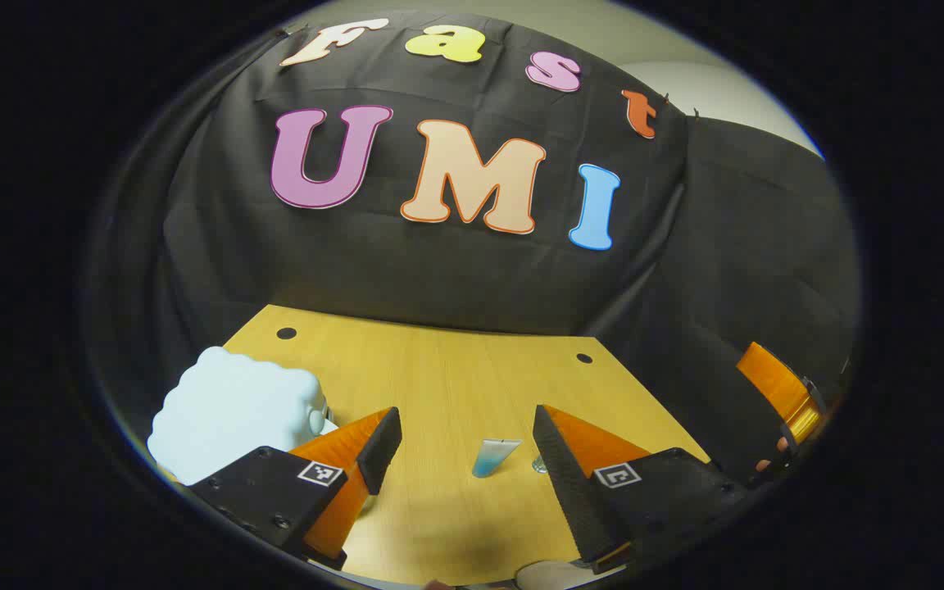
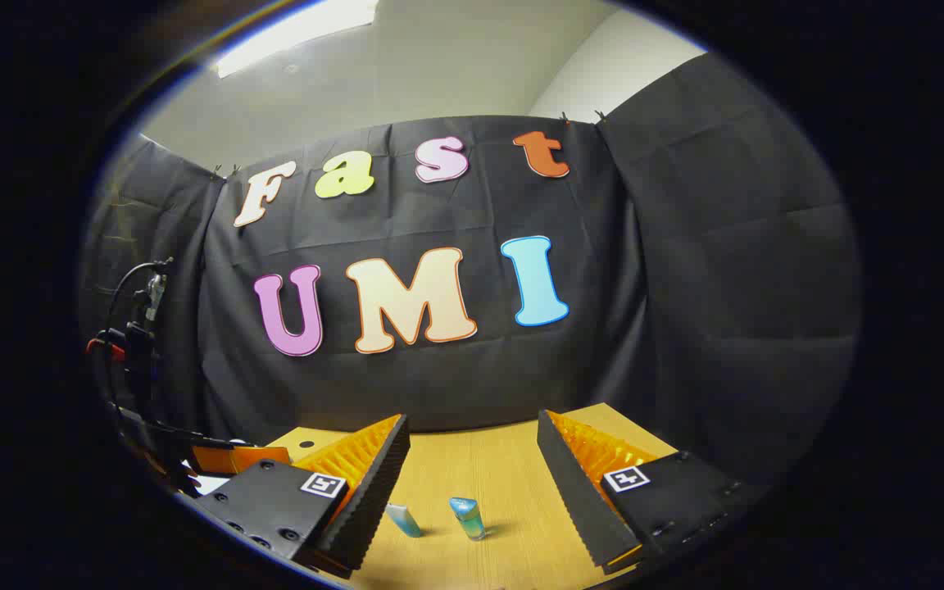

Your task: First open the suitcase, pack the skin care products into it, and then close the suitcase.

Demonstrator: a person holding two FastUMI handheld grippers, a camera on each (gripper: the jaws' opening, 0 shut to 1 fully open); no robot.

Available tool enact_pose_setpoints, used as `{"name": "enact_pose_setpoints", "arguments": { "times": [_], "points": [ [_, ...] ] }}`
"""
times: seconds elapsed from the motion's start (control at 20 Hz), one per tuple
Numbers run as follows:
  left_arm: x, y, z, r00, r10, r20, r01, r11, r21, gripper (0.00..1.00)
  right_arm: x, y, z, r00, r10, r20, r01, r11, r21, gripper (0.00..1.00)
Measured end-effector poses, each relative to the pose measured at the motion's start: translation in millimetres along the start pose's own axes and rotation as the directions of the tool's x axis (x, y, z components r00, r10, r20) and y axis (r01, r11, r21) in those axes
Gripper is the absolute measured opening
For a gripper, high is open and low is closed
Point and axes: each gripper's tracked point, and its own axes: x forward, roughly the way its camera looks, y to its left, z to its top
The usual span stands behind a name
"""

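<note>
Suitcase [image 1: 234, 418] — pale blue with a lumpy, cloud-like shell — sits closed at the near left of the wooden table [image 1: 456, 369] in the left gripper view, partly behind that gripper's left finger. With its lid down and the products still out on the table, the task is judged to be at its first step: opening the case has not begun.

Left gripper [image 1: 465, 459] hangs above the table with its jaws released and nothing between them. Right gripper [image 2: 472, 479] likewise stands spread wide and holds nothing; in the left gripper view it appears at the far right edge [image 1: 783, 393], well apart from the suitcase.

Skin care products: a blue-tinted tube [image 1: 495, 457] stands on the table ahead of the left gripper, long axis near upright, flat crimped end upward, tinted end toward the table. Just beside it a small clear item [image 1: 539, 465] is mostly hidden by the finger. In the right gripper view, two tubes stand near each other — the left one [image 2: 402, 519] leaning, the right one [image 2: 467, 518] close to upright.

The next move calls for a gripper to reach the suitcase's seam or latch and lift the lid. Which face carries the opening cannot be told from here.
</note>
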Motion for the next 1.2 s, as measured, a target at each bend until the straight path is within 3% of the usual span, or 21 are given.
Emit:
{"name": "enact_pose_setpoints", "arguments": {
  "times": [0.25, 0.55, 0.8, 1.05, 1.2],
  "points": [
    [-5, 28, -4, 0.998, 0.066, -0.002, -0.066, 0.996, 0.053, 0.95, 0, 12, -7, 0.999, 0.04, -0.006, -0.04, 0.999, 0.016, 0.98],
    [-5, 66, -18, 0.99, 0.129, -0.061, -0.127, 0.991, 0.045, 0.95, 3, 23, -18, 0.995, 0.091, -0.046, -0.09, 0.996, 0.016, 0.98],
    [3, 88, -39, 0.979, 0.121, -0.164, -0.119, 0.993, 0.023, 0.95, -2, 20, -29, 0.992, 0.095, -0.079, -0.094, 0.995, 0.019, 0.98],
    [23, 105, -64, 0.951, 0.104, -0.292, -0.13, 0.989, -0.069, 0.95, -6, 5, -36, 0.992, 0.066, -0.104, -0.064, 0.998, 0.027, 0.98],
    [34, 117, -85, 0.912, 0.124, -0.391, -0.171, 0.981, -0.089, 0.95, -7, -4, -42, 0.991, 0.051, -0.123, -0.046, 0.998, 0.037, 0.98]
  ]
}}
